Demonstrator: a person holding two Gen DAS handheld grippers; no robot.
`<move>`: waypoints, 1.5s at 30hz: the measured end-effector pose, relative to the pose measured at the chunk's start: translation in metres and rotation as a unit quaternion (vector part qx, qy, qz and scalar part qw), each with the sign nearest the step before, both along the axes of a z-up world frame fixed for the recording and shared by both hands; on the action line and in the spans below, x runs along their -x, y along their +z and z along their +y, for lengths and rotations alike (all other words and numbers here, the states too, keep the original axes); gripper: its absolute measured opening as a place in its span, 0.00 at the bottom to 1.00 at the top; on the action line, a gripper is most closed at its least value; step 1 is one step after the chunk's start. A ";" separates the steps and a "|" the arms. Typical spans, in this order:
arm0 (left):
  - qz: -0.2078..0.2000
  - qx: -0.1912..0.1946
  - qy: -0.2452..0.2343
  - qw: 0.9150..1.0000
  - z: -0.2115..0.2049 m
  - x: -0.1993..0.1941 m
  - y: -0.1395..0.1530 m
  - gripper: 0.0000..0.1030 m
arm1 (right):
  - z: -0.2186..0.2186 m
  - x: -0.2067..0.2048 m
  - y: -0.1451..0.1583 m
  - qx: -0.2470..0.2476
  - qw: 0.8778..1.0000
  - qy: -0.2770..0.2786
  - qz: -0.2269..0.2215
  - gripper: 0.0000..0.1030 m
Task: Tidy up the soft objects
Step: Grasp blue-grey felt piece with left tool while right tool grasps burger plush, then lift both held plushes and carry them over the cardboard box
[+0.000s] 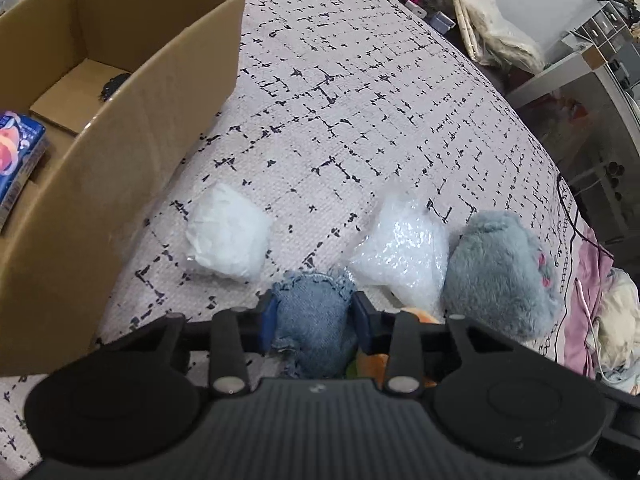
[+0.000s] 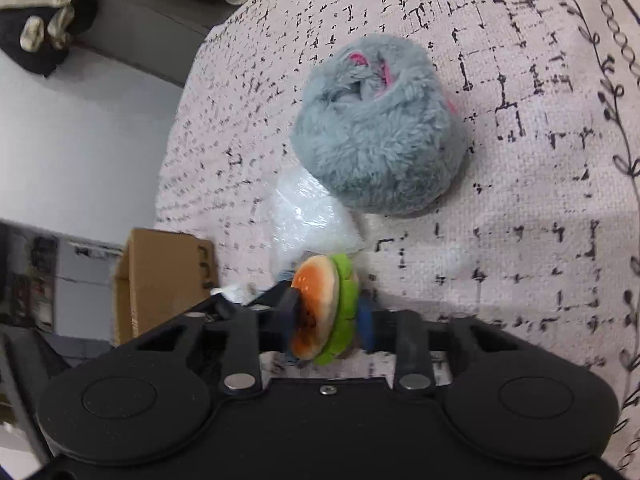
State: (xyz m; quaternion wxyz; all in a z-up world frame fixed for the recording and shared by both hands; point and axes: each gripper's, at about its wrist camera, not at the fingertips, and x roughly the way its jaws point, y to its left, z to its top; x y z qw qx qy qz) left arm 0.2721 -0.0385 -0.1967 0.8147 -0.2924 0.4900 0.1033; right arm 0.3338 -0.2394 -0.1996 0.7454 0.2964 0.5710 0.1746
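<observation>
Cardboard box point(image 1: 120, 92) sitting open-topped at far left on the patterned bedspread point(image 1: 360, 100), a blue printed packet point(image 1: 18, 156) and something small and dark already lying on its floor, so it is likely serving as the collection bin; its near wall is standing tall, meaning anything carried in is needing to clear that rim. Just right of the box, a white crumpled wad point(image 1: 228, 236) is resting alone with bare cloth around it. Left gripper point(image 1: 314, 314) is clamping its jaws on a frayed denim pouch point(image 1: 316, 320), squeezed at the middle. Next, a clear plastic bag point(image 1: 404, 252) is lying touching the grey plush point(image 1: 500, 272). Right gripper point(image 2: 326, 316) is pinching a plush burger point(image 2: 324, 312) across its bun faces. Open bedspread is stretching beyond; the bed edge is dropping off at far right
</observation>
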 end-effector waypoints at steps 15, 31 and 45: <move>-0.075 -0.044 -0.030 0.996 0.008 0.022 0.064 0.34 | -0.009 0.021 0.043 0.021 0.996 0.015 -0.086 0.24; -0.141 -0.100 -0.051 0.984 0.025 0.059 0.128 0.35 | -0.002 0.048 0.090 0.025 0.984 0.025 -0.176 0.24; -0.165 -0.127 -0.049 0.977 0.055 0.078 0.150 0.35 | 0.018 0.065 0.121 0.043 0.969 0.034 -0.241 0.24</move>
